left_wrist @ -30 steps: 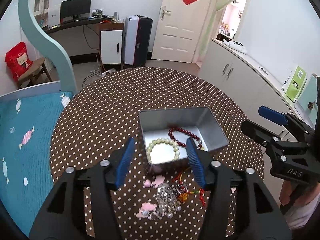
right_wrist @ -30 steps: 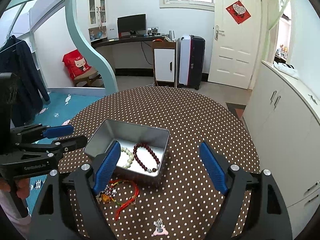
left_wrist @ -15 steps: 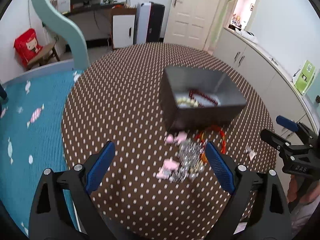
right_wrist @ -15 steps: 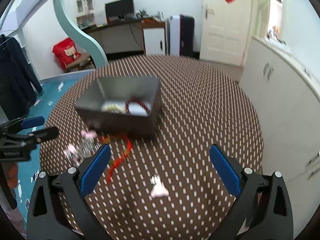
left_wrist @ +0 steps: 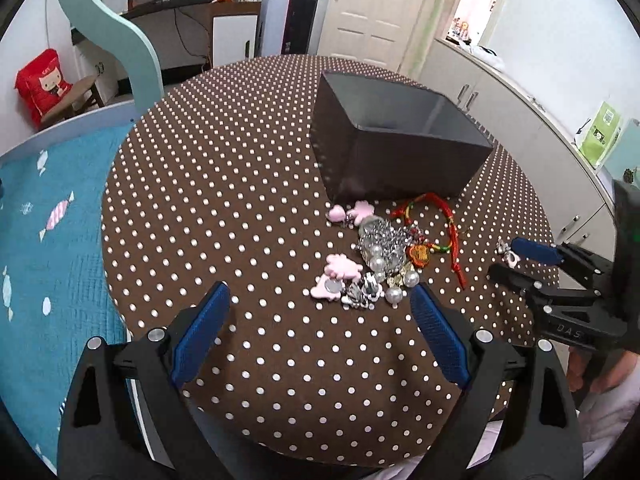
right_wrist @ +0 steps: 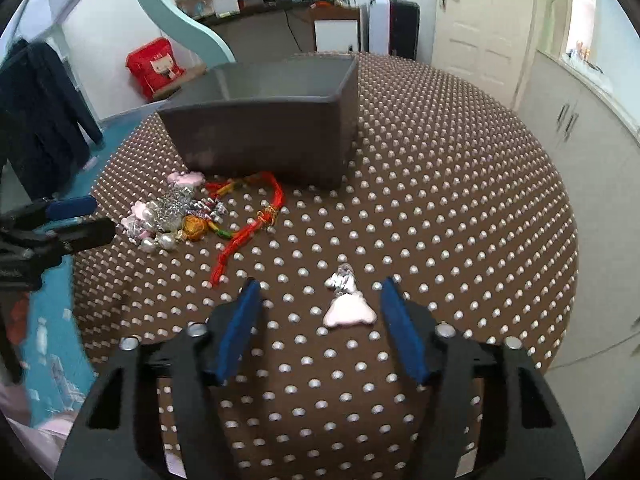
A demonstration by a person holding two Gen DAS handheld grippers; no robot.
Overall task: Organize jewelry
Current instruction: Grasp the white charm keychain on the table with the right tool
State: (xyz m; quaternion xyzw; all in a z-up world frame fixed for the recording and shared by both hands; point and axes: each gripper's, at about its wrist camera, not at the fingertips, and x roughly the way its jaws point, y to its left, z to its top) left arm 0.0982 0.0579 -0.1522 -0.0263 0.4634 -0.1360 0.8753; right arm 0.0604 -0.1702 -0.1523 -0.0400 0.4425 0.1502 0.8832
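A grey metal box (left_wrist: pixel 394 142) (right_wrist: pixel 266 114) stands on the round dotted table; its inside is hidden from both views. In front of it lies a pile of silver and pearl jewelry with pink clips (left_wrist: pixel 372 258) (right_wrist: pixel 164 218) and a red cord bracelet (left_wrist: pixel 446 222) (right_wrist: pixel 250 216). A lone pink and silver hair clip (right_wrist: pixel 347 302) lies just ahead of my right gripper (right_wrist: pixel 320 316), between its open fingers. My left gripper (left_wrist: pixel 318 338) is open and empty, low over the table just short of the pile. The right gripper also shows in the left wrist view (left_wrist: pixel 528 260).
The brown dotted table (left_wrist: pixel 224 184) (right_wrist: pixel 460 216) ends at a round edge close to both grippers. A bed with a teal cover (left_wrist: pixel 44 232) lies left. White cabinets (left_wrist: pixel 520 112) run along the right wall.
Both grippers have dropped lower and pulled back toward the table's near edge. The box's inside has gone out of sight. The right gripper has closed in on the lone pink clip.
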